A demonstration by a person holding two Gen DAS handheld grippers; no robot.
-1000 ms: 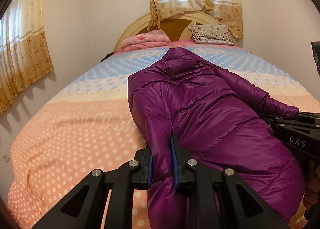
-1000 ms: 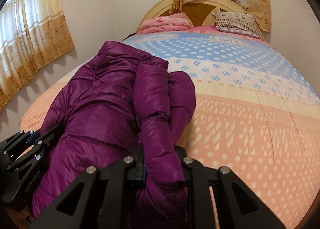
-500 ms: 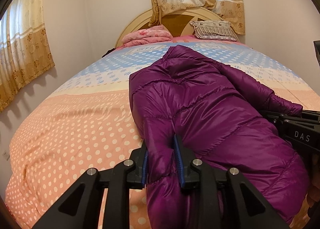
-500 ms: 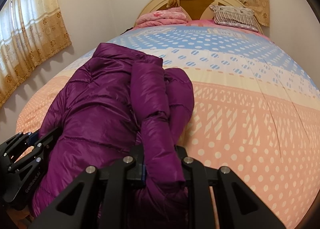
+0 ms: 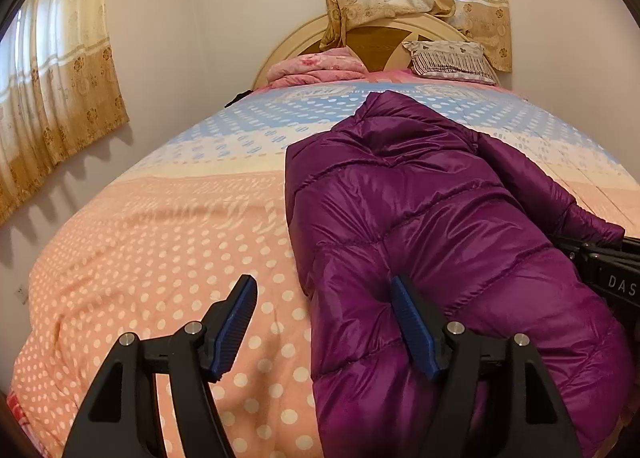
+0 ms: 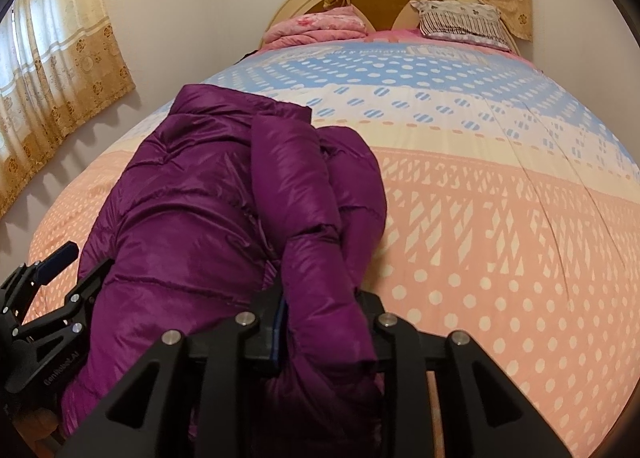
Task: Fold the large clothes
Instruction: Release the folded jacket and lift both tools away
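Note:
A purple quilted down jacket [image 5: 432, 218] lies lengthwise on the bed, collar towards the headboard, sleeves folded in; it also shows in the right wrist view [image 6: 208, 194]. My left gripper [image 5: 324, 310] is open at the jacket's near left hem, its right blue pad [image 5: 412, 330] resting on the fabric, its left pad [image 5: 236, 322] over the bedspread. My right gripper [image 6: 320, 318] is shut on the jacket's near right hem and sleeve end. Each gripper shows at the edge of the other's view.
The bed [image 5: 152, 242] has a pink, cream and blue dotted cover. A folded pink quilt [image 5: 320, 66] and a striped pillow [image 5: 448, 58] lie at the headboard. Curtains hang on the left wall [image 5: 52, 90] and behind the headboard. A wall stands at the right.
My left gripper, shut on the jacket's hem in both earlier frames, has opened wide and let the fabric go. My right gripper stays shut on the jacket.

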